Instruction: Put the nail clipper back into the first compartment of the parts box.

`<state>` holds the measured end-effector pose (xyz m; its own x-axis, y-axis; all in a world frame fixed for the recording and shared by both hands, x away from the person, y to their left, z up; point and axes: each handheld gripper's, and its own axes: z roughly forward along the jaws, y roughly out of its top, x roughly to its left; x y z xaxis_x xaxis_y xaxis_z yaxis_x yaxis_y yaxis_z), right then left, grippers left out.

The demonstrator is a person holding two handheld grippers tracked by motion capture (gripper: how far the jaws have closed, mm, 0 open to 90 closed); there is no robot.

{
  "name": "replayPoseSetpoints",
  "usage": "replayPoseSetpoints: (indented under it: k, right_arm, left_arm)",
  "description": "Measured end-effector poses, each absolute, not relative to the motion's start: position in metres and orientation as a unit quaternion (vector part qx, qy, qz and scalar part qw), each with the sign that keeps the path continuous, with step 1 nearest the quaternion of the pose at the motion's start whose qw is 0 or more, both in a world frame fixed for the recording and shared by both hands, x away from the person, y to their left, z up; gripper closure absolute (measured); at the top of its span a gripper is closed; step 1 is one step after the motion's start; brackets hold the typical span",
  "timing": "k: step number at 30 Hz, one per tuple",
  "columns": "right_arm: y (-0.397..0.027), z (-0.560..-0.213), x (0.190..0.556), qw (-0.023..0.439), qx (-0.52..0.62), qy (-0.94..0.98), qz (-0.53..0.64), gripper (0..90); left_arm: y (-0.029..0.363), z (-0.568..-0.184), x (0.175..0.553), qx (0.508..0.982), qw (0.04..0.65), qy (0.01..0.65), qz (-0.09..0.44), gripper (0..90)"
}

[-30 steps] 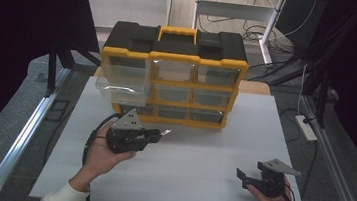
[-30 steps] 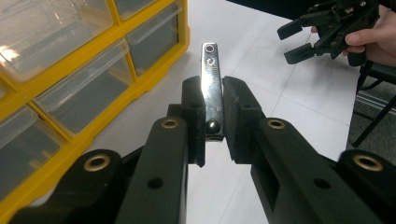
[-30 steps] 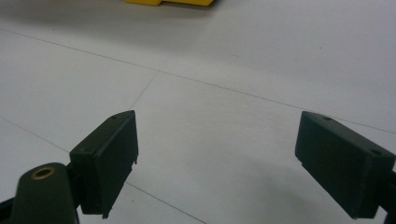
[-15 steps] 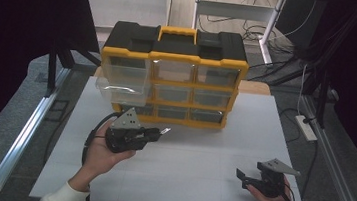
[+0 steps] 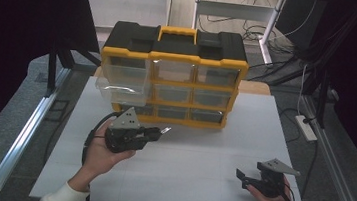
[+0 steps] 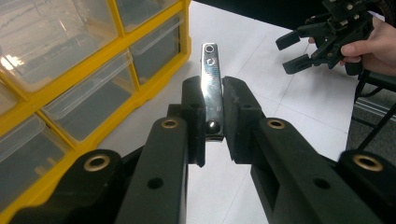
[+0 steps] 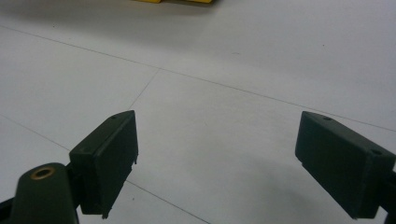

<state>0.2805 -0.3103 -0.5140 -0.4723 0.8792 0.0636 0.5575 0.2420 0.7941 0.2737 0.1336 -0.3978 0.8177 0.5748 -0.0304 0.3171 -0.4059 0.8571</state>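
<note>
A black and yellow drawer cabinet [image 5: 174,75] with clear drawers stands at the back of the white table [image 5: 193,182]. Its upper left drawer [image 5: 120,82] is pulled out. My left gripper [image 5: 155,132] hovers just in front of the cabinet, shut on a shiny flat metal strip [image 5: 165,129] that points toward the cabinet's bottom row. In the left gripper view the strip [image 6: 212,88], with small holes at its tip, stands upright, pinched between the pads of the left gripper [image 6: 214,116]. My right gripper [image 5: 241,177] rests low at the front right, open with nothing between its fingers [image 7: 107,158].
The cabinet's clear drawers [image 6: 88,102] fill the left side of the left gripper view, and the right hand with its gripper [image 6: 327,42] shows farther off. A power strip [image 5: 306,128] and cables lie beyond the table's right edge. Metal rails [image 5: 22,134] run along both sides.
</note>
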Motion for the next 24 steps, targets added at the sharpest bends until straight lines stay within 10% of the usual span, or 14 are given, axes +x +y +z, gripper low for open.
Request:
replayPoseSetpoints:
  k: [24]
  right_arm:
    - [-0.310,-0.514,0.281,0.202,0.473,0.761,0.396,13.7]
  left_arm:
    - [0.140,-0.387,0.272,0.811,0.495,0.272,0.150,79.1]
